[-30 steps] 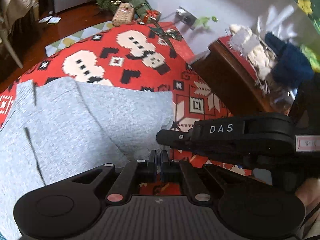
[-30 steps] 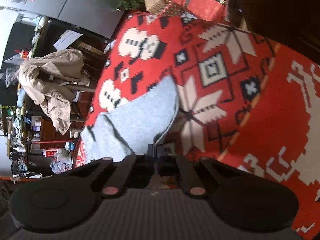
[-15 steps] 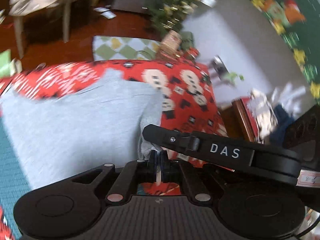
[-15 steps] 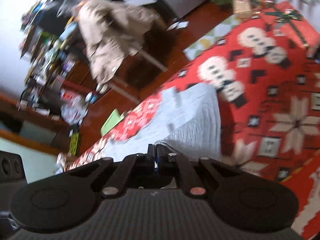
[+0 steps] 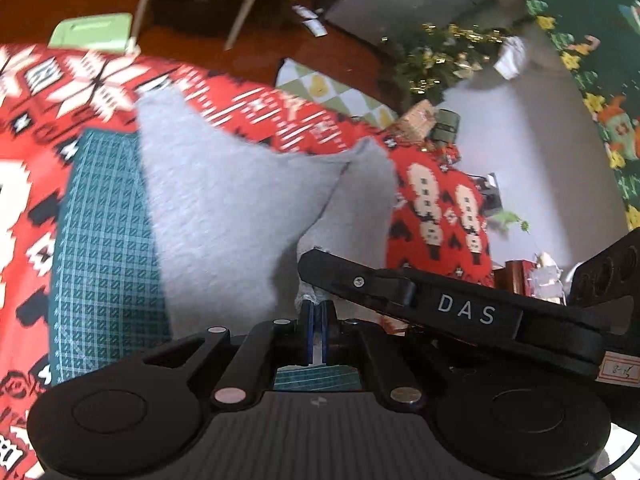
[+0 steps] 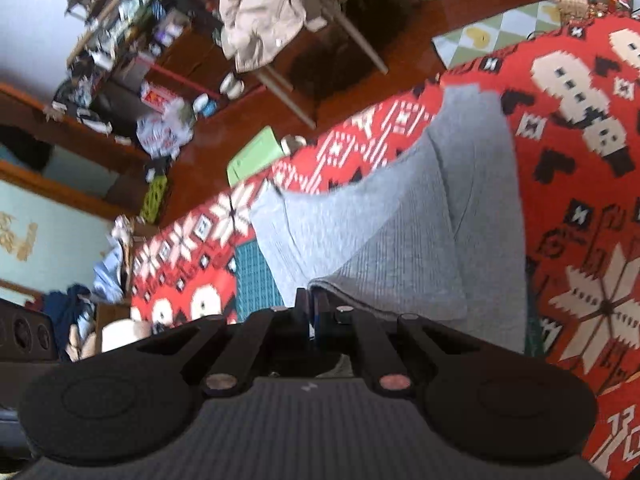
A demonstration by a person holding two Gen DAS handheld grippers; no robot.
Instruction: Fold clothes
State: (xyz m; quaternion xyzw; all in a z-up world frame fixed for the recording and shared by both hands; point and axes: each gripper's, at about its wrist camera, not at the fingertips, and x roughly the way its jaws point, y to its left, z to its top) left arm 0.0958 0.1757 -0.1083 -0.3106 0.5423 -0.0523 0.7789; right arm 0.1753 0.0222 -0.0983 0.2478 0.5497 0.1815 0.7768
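Here the grey knit garment (image 5: 224,216) lies spread on the red patterned blanket (image 5: 436,208), with part of it over a teal grid mat (image 5: 104,248) that sits on the same blanket. The left gripper (image 5: 316,320) has its jaws closed on a bunched edge of the garment, the cloth pinched between the 2 blue pads and rising from them in a fold. The right gripper (image 6: 316,312) is likewise clamped on a rolled edge of the garment (image 6: 400,232), which stretches away from it across the blanket (image 6: 580,160) toward a far corner. In the left wrist view the right gripper's black body (image 5: 460,312), lettered DAS, crosses just beside the left gripper's fingers. Beyond the blanket's far edge stand a wooden floor (image 6: 320,92), a chair draped with a beige coat (image 6: 264,12) and a decorated tree (image 5: 444,60).
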